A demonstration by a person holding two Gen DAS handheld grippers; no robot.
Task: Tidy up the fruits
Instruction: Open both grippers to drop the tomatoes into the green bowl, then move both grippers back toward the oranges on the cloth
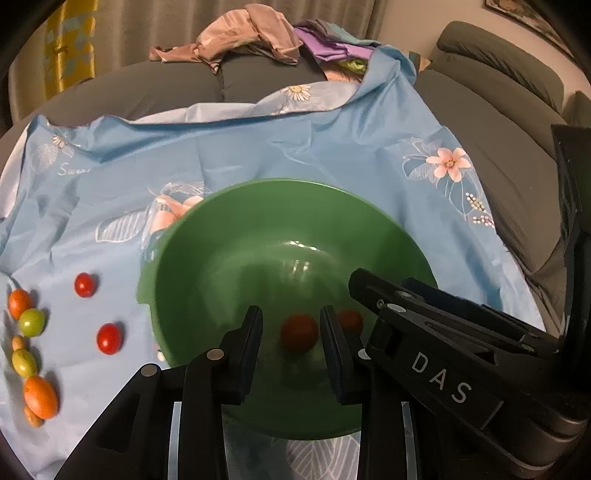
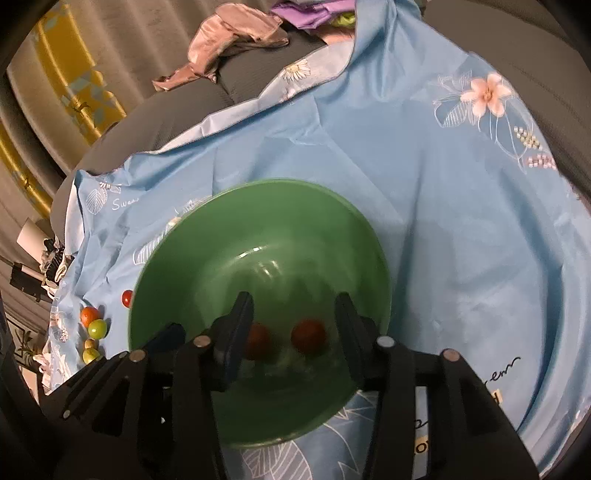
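Note:
A green bowl [image 1: 221,236] [image 2: 207,236] sits on the blue flowered cloth [image 1: 295,147]. Two red cherry tomatoes lie in it, both blurred. My left gripper [image 1: 291,350] hangs over the bowl's near side, open, with one tomato [image 1: 299,332] seen between its fingers and a gap beside it. The other tomato [image 1: 349,320] shows just past its right finger. My right gripper [image 2: 293,328] is open too, jaws wide, with one tomato [image 2: 308,336] between them untouched and the other [image 2: 258,341] by its left finger. Its black body [image 1: 443,332] reaches in from the right.
On the cloth left of the bowl lie two more red tomatoes [image 1: 85,285] [image 1: 109,338], orange fruits [image 1: 40,397] [image 1: 20,303] and green ones [image 1: 32,322] [image 1: 24,362]. Grey sofa cushions [image 1: 498,147] surround the cloth, with crumpled clothes [image 1: 251,33] behind.

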